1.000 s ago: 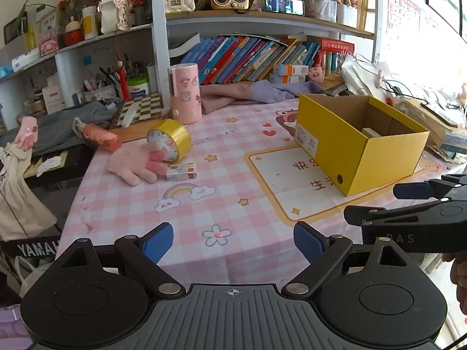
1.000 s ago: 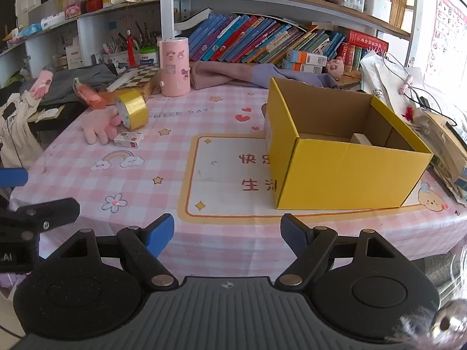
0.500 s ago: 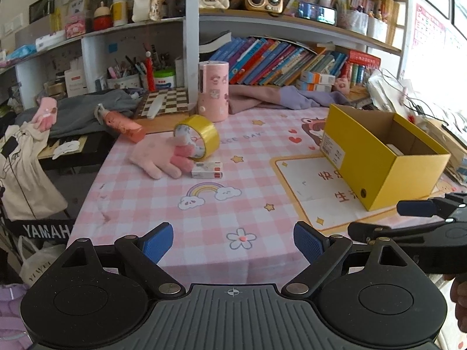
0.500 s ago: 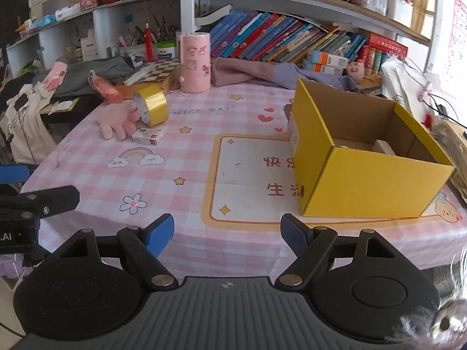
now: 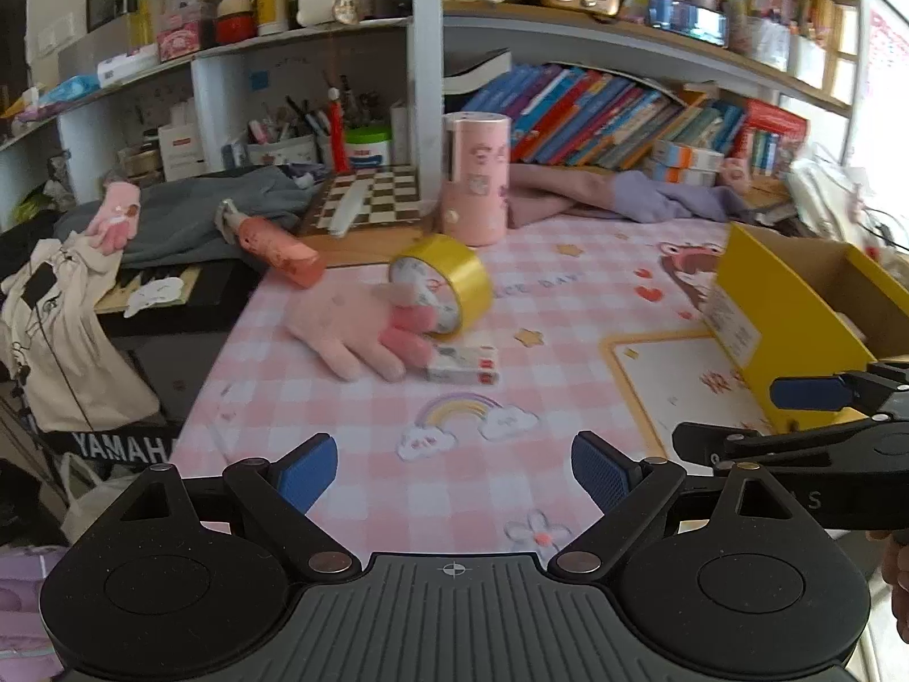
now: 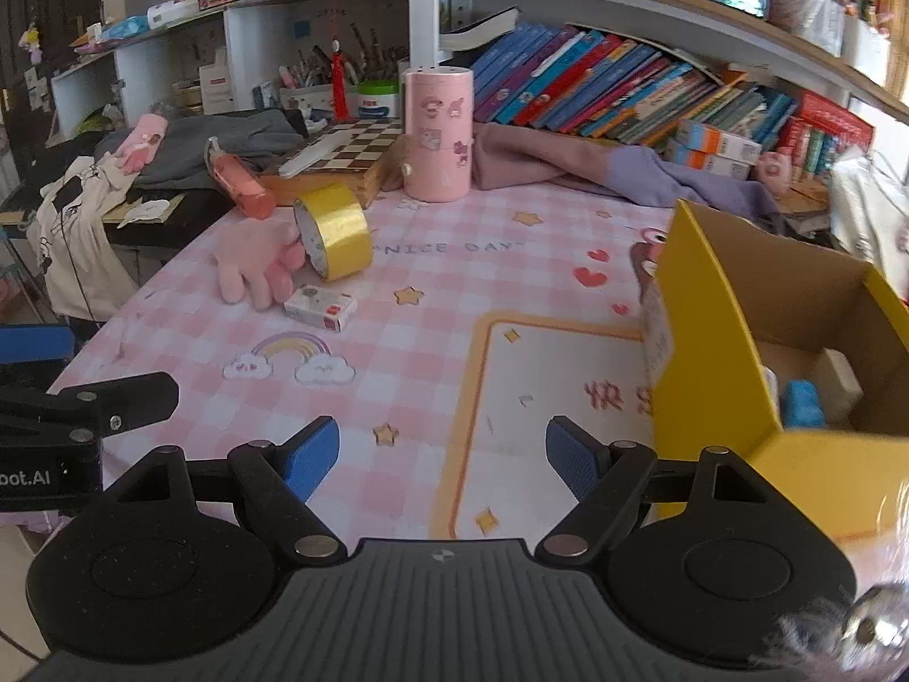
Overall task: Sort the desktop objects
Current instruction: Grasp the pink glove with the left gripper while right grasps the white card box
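A yellow tape roll (image 5: 449, 290) (image 6: 334, 238) stands on edge on the pink checked tablecloth, against a pink plush glove (image 5: 363, 335) (image 6: 255, 267). A small white and red box (image 5: 463, 365) (image 6: 320, 307) lies in front of them. A yellow cardboard box (image 5: 795, 318) (image 6: 755, 335) stands open at the right, with a blue thing (image 6: 801, 403) and a pale block inside. My left gripper (image 5: 454, 472) is open and empty, above the table's near part. My right gripper (image 6: 443, 454) is open and empty, left of the yellow box.
A pink cylinder (image 5: 476, 179) (image 6: 437, 133), a pink bottle (image 5: 278, 250) (image 6: 238, 184) and a chessboard (image 5: 369, 199) stand at the back. Purple cloth (image 6: 596, 170) and shelves of books (image 6: 613, 91) lie behind. The table's left edge drops to a keyboard and bags (image 5: 74, 335).
Both grippers have moved forward over the table and swung left; the tape, glove and small box now look nearer. The yellow box's inside now shows in the right wrist view.
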`<state>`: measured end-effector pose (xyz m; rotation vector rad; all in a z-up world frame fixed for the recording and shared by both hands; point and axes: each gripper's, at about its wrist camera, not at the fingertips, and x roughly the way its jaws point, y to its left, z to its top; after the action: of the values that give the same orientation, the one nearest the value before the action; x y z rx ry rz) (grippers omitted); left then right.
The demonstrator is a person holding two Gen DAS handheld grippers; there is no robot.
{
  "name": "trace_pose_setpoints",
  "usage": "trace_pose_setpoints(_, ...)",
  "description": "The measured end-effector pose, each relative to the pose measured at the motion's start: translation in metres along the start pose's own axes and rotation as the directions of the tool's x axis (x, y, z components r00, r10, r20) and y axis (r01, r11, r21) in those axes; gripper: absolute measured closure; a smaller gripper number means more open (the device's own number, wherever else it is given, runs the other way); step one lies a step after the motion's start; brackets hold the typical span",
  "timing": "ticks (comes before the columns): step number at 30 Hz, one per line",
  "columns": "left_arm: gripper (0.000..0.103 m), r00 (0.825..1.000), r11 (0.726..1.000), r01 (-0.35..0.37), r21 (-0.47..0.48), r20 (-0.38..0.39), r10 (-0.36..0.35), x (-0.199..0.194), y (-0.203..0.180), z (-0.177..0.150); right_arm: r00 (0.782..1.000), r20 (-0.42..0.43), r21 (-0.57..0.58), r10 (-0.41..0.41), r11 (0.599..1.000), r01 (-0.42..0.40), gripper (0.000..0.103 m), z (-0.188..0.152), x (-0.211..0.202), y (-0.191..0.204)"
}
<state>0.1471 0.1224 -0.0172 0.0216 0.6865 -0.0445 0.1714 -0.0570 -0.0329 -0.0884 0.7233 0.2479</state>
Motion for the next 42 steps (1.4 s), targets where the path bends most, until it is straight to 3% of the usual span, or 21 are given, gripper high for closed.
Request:
trace_pose_setpoints(15, 0.011, 0.995, 0.993, -0.096, -0.065, -0.021, 0.095, 0.045, 0.022, 0.035, 0.993, -0.037, -0.060, 0.110, 0.992, -0.113, 0.025, 0.045, 0.065, 0.000)
trace_pose_setpoints(29, 0.011, 0.983, 0.978, -0.171, -0.118, -0.094, 0.160, 0.122, 0.061, 0.063, 0.965, -0.096, -0.179, 0.244, 0.949, -0.258, 0.036, 0.072, 0.140, 0.035)
trace_pose_setpoints(34, 0.011, 0.985, 0.983, -0.156, -0.101, -0.095, 0.147, 0.153, 0.069, 0.073, 0.958, -0.128, -0.224, 0.257, 0.934, -0.280, 0.043, 0.079, 0.165, 0.045)
trace_pose_setpoints(42, 0.011, 0.986, 0.986, -0.119, -0.117, -0.128, 0.104, 0.194, 0.075, 0.084, 0.942, -0.162, -0.247, 0.294, 0.912, -0.327, 0.046, 0.085, 0.187, 0.049)
